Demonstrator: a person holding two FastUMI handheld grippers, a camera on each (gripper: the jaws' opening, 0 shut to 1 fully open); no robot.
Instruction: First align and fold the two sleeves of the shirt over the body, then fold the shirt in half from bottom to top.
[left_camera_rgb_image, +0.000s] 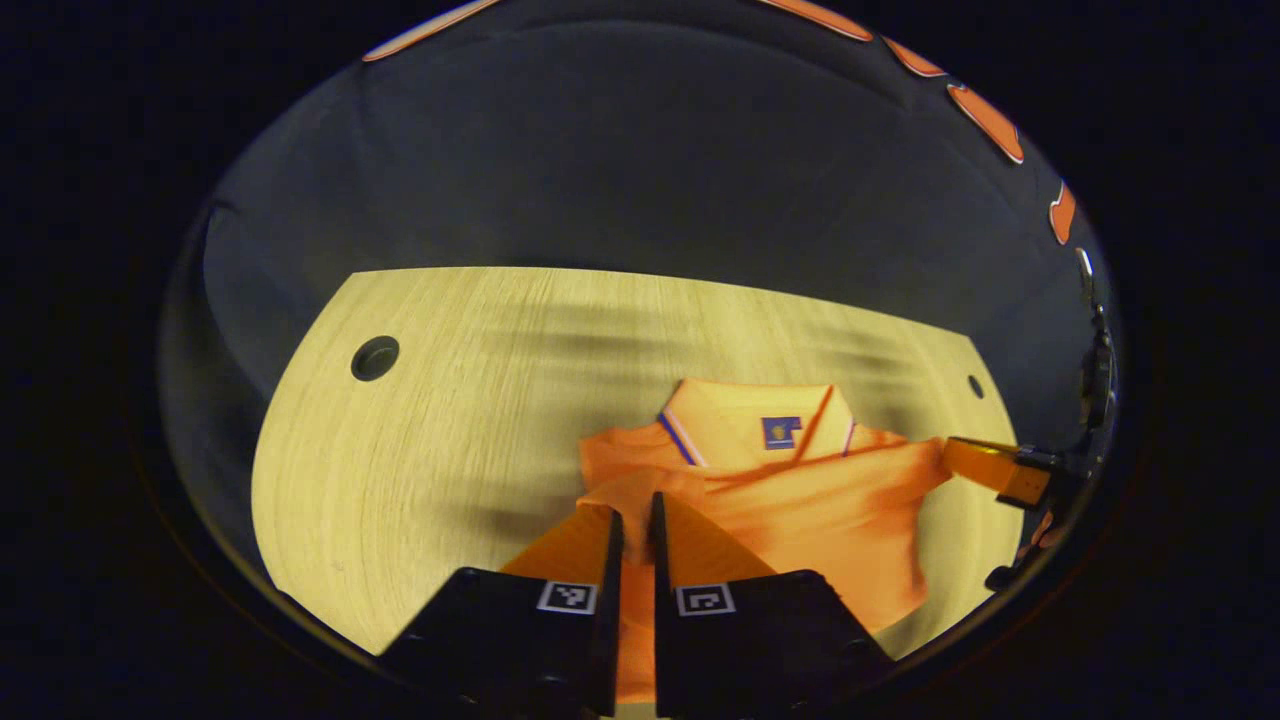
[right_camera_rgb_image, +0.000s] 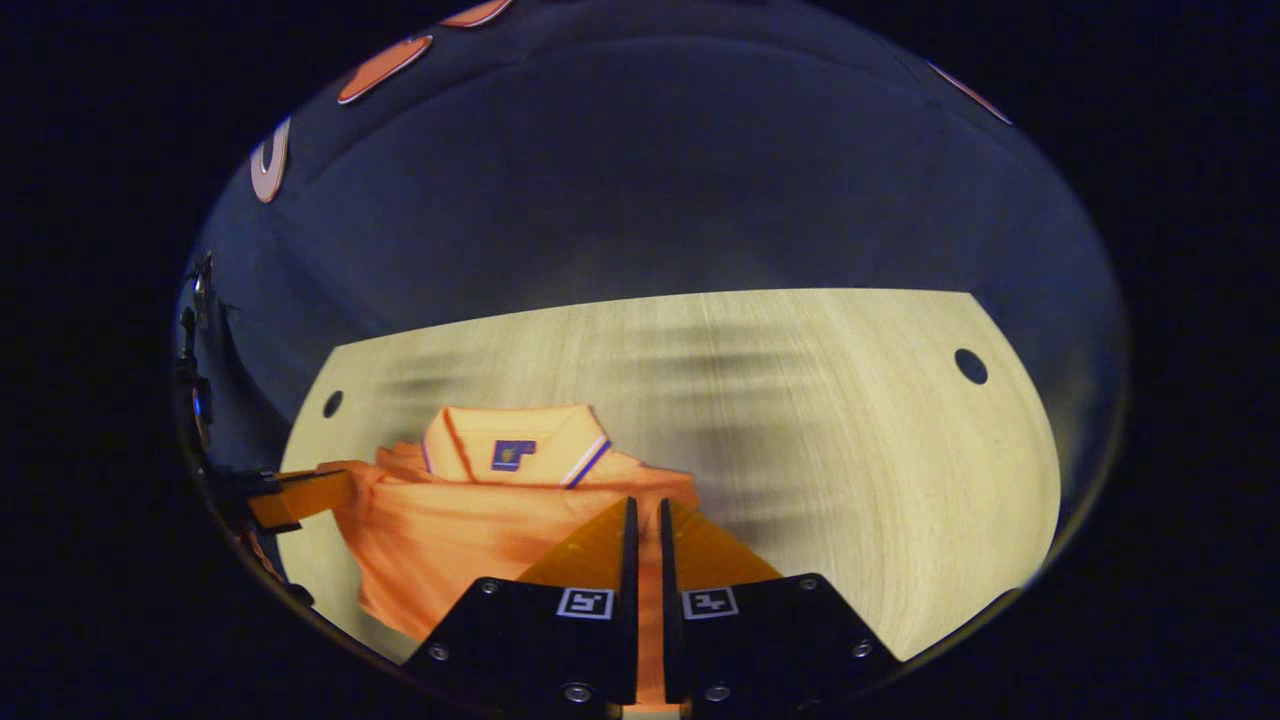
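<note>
On the left, the left tongs (left_camera_rgb_image: 632, 520) pinch the orange shirt (left_camera_rgb_image: 800, 500), lying on the table (left_camera_rgb_image: 450, 400); on the right, the right tongs (right_camera_rgb_image: 645, 525) pinch it too. Uneven lifting could skew the fold or slip the cloth.

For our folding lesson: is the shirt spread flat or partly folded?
Partly folded. The shirt is bunched and lifted off the table, collar up, with both grippers pinching cloth.
</note>
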